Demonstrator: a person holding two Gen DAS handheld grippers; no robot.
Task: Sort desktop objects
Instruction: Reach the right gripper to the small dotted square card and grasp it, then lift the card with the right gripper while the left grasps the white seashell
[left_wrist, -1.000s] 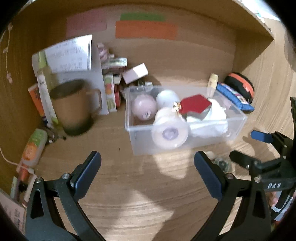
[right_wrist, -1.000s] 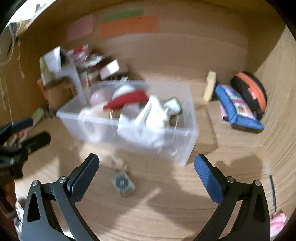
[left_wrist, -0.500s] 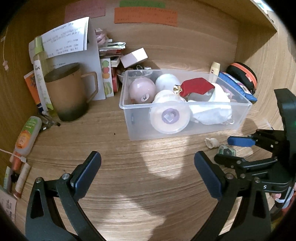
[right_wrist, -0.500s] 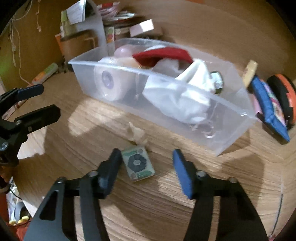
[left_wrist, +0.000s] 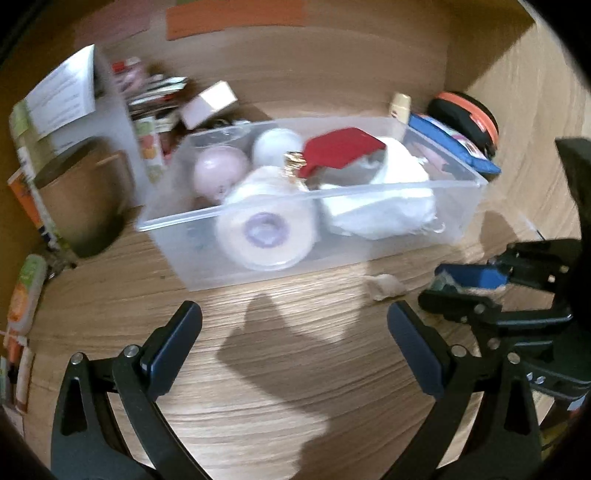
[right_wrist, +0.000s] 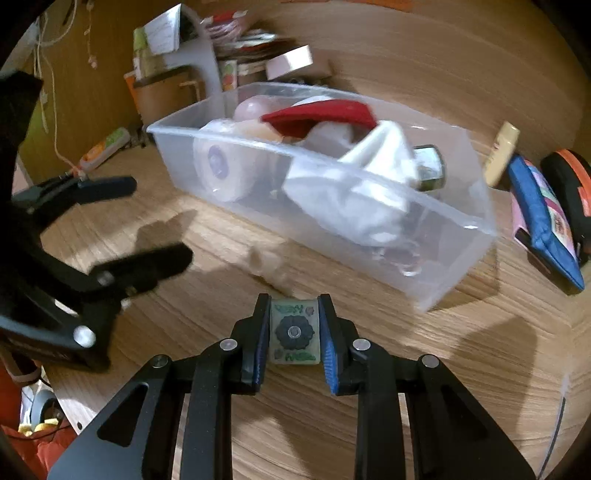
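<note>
My right gripper (right_wrist: 293, 332) is shut on a small square green tile with a dark flower (right_wrist: 294, 331), low over the wooden desk in front of the clear plastic bin (right_wrist: 454, 258). It shows at the right of the left wrist view (left_wrist: 458, 286). The bin (left_wrist: 192, 254) holds a tape roll (left_wrist: 266, 232), a pink ball (left_wrist: 218, 173), a white ball, a red piece (left_wrist: 340, 149) and white cloth (left_wrist: 384, 206). My left gripper (left_wrist: 291, 350) is open and empty, in front of the bin. A small beige scrap (left_wrist: 384, 288) lies on the desk beside the bin.
A brown mug (left_wrist: 77, 199), papers and small boxes stand at the back left. A blue pouch (right_wrist: 543, 218), an orange-and-black case (right_wrist: 572, 184) and a cream tube (right_wrist: 500, 153) lie right of the bin. A green-orange tube (left_wrist: 26, 295) lies far left. Wooden walls close the back and right.
My right gripper has closed on the green tile, which lay loose between the open fingers half a second ago. The left gripper has shifted slightly and stays open.
</note>
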